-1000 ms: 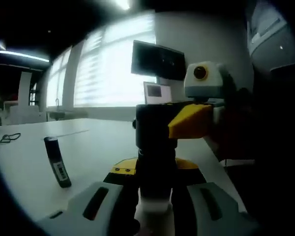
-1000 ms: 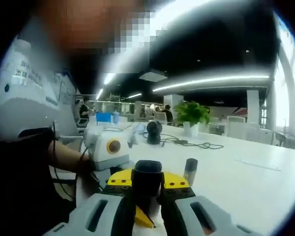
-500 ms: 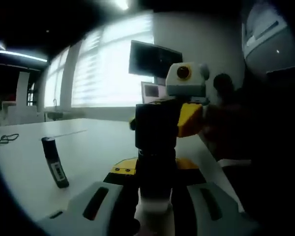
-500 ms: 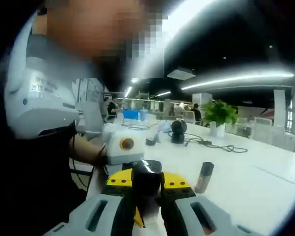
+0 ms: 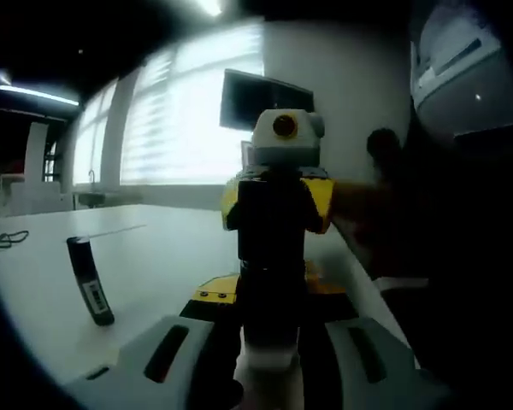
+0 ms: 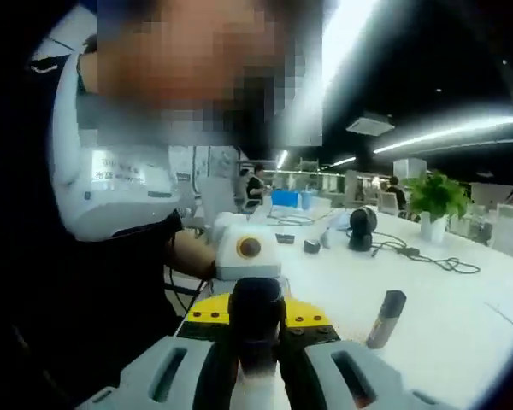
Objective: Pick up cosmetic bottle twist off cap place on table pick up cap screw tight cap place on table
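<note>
In the left gripper view, the left gripper (image 5: 269,363) is clamped on the pale lower body of the cosmetic bottle (image 5: 270,256), which stands upright between its jaws, while the right gripper (image 5: 276,184) comes in from the far side and grips the bottle's dark top; a dark tube (image 5: 90,280) leans on the white table (image 5: 154,256) to the left. In the right gripper view, the right gripper (image 6: 256,376) is closed around the black cap (image 6: 256,320), with the left gripper (image 6: 248,256) just beyond it and the tube (image 6: 386,319) off to the right.
</note>
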Demonstrator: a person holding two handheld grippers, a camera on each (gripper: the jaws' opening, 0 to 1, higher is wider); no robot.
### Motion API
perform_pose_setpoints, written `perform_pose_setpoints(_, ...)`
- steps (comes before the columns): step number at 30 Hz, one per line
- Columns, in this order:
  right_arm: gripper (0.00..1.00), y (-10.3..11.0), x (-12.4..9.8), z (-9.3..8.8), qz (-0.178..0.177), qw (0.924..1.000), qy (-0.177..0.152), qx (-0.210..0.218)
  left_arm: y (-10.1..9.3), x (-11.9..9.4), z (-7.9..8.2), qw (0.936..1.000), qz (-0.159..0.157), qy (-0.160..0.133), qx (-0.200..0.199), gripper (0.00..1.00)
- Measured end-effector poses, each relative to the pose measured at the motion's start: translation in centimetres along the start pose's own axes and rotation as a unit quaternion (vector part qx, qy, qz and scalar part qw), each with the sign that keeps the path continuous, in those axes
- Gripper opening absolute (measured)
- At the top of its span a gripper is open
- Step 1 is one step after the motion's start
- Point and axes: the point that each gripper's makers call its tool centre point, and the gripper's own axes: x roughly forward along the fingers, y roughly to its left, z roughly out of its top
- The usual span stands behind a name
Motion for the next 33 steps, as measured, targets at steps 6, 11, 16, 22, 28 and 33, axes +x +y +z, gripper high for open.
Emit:
perform_pose_setpoints(6, 0.13, -0.3, -0.1, 0.1, 0.048, 0.9988, -0.011, 0.007, 0.0, 0.0, 0.0, 1.0, -0.001, 0.001, -0.004, 0.14)
perform_pose_setpoints(11, 0.13, -0.4, -0.3, 0.1, 0.062, 0.9979, -0.016, 0.01, -0.1, 0.0, 0.0, 1.0, -0.002, 0.001, -0.006, 0.14)
perform_pose_setpoints(16, 0.13, -0.2, -0.3, 0.1, 0.064, 0.9978, -0.015, 0.004, -0.1, 0.0, -0.1, 1.0, -0.003, 0.002, -0.005, 0.14)
perform_pose_setpoints(22, 0.15, -0.6, -0.4, 0.0, 0.043, 0.999, -0.009, 0.002, 0.0, 0.0, 0.0, 1.0, 0.005, -0.001, -0.002, 0.15)
perform_pose_setpoints(28, 0.36, -2.2, -0.9, 0.1, -0.073, 0.9959, -0.041, 0.035, 0.7, 0.2, -0.1, 0.9995, 0.032, 0.0, 0.001, 0.15)
perform_pose_setpoints(33, 0.38, -2.0, -1.2, 0.7, -0.152, 0.9844, -0.07, 0.053, 1.4, 0.3, -0.1, 0.9983, 0.058, 0.001, 0.005, 0.15)
